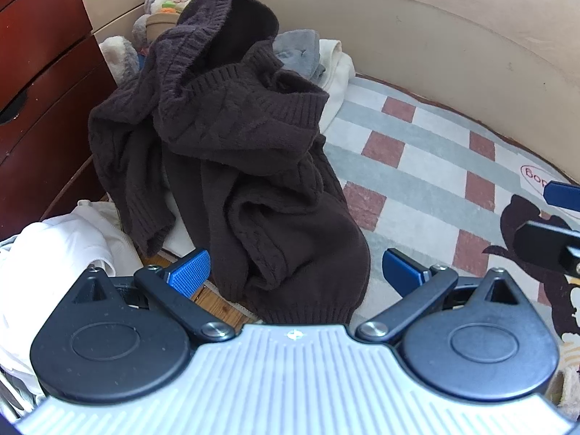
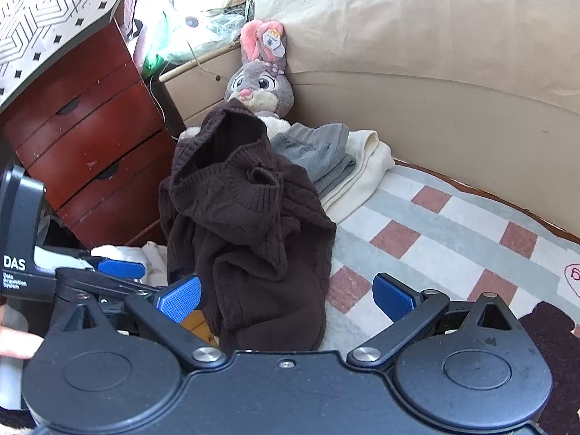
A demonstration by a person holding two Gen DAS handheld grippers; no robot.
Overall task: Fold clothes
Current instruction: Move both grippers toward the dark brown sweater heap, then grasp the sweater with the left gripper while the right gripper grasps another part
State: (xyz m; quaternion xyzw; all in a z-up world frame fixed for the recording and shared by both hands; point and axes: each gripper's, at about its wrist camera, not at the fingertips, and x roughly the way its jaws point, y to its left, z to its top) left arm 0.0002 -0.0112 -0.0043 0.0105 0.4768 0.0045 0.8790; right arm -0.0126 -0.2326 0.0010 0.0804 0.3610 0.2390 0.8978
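Both tools, left (image 1: 295,272) and right (image 2: 288,299), gape before the brown sweater (image 1: 253,166); left body reads "DAS" (image 2: 14,264)

I'm looking into a home bedroom: a checked bedcover (image 2: 453,224) is lying against a padded headboard (image 2: 435,83), a plush rabbit (image 2: 259,87) is sitting in the corner, and a red wooden drawer chest (image 2: 90,152) is standing alongside.
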